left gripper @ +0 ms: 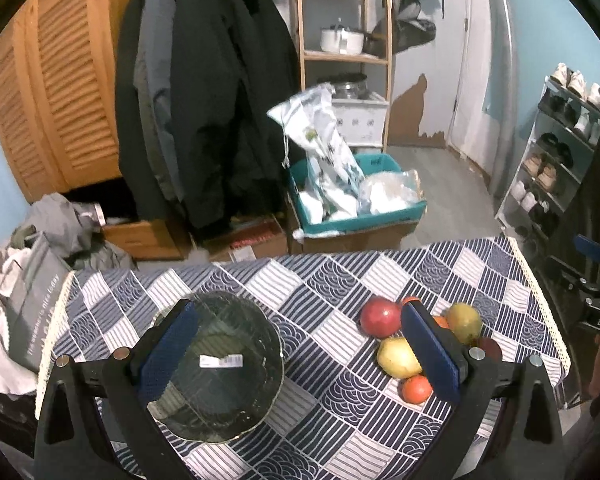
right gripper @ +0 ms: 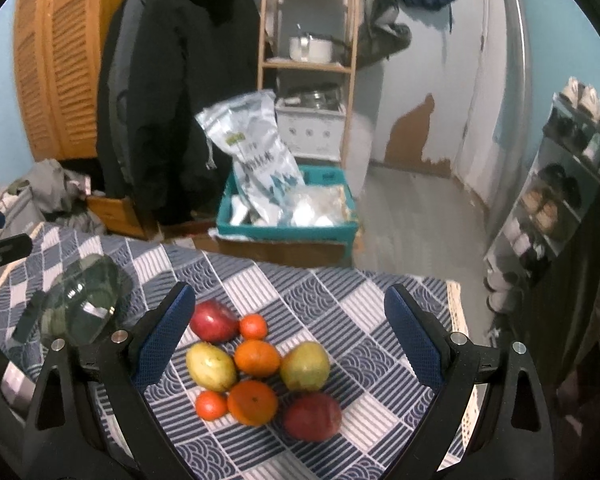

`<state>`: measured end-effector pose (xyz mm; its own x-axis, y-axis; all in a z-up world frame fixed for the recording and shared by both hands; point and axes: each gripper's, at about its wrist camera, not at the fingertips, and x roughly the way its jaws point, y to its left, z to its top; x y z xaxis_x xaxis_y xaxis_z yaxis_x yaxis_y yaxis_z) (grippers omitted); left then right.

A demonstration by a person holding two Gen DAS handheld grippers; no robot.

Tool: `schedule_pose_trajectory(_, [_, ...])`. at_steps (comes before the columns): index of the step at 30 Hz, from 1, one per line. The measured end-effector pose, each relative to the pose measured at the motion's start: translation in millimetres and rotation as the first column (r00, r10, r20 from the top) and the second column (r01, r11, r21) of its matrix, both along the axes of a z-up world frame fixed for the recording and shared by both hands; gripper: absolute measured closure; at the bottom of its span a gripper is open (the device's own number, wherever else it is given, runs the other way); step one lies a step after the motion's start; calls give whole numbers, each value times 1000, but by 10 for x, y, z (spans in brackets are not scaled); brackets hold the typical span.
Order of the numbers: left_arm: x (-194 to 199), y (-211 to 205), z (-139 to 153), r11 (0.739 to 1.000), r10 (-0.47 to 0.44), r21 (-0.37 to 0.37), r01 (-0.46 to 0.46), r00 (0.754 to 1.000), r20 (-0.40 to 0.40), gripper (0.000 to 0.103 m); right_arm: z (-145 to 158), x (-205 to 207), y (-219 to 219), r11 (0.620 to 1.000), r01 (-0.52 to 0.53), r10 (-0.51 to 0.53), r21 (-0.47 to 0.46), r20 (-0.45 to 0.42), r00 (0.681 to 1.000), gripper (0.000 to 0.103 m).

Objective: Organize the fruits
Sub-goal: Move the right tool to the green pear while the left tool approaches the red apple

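Observation:
A cluster of fruit lies on the patterned tablecloth (right gripper: 340, 304): two red apples (right gripper: 213, 320) (right gripper: 312, 416), two yellow-green pears (right gripper: 211, 366) (right gripper: 305, 365), two oranges (right gripper: 257, 358) (right gripper: 253, 402) and two small tangerines (right gripper: 253, 327) (right gripper: 211, 405). A dark glass bowl (left gripper: 220, 364) stands empty at the table's left; it also shows in the right wrist view (right gripper: 84, 304). My left gripper (left gripper: 300, 348) is open above the table between the bowl and the fruit. My right gripper (right gripper: 296, 344) is open, its fingers wide on either side of the fruit cluster.
The table ends just beyond the fruit, with a lace trim on its right edge (left gripper: 540, 300). Behind stand a teal crate (left gripper: 360, 200) with bags, hanging dark coats (left gripper: 204, 92), a wooden shelf (left gripper: 344, 56) and a shoe rack (left gripper: 556, 160).

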<state>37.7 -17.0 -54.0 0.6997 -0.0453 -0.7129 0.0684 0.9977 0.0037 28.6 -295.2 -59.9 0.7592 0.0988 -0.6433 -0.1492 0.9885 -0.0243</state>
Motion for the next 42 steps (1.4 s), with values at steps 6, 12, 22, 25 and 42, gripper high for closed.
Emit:
schedule_pose_trajectory(6, [178,-79,-202,1000,-17,-11,16,997,-76,1,-179,164,-68,1000,23,-24,-6,-74,997,8])
schedule_pose_trajectory(12, [310,-171,-421,999,-44,-15,42,988,-145,1,-423,318,-143,999,36,-39,-21,-152,988,8])
schedule_pose_trajectory(22, [518,-341,-795,998,-67,-3,68,970,-235,1,-886,560,-261,999,48,-53,-22,-295,954,8])
schedule_pose_trajectory(25, [566,-361,-876,997,-71,-4,72,964,-256,1,-1041,617,-270,999,42,-50,-32,-339,939,8])
schedule_pose_trajectory(42, [848,-565,-1410,992,-119,-15,121,927,-355,1,-1888,941,-347,1000,29,-30,-11,-558,830,18])
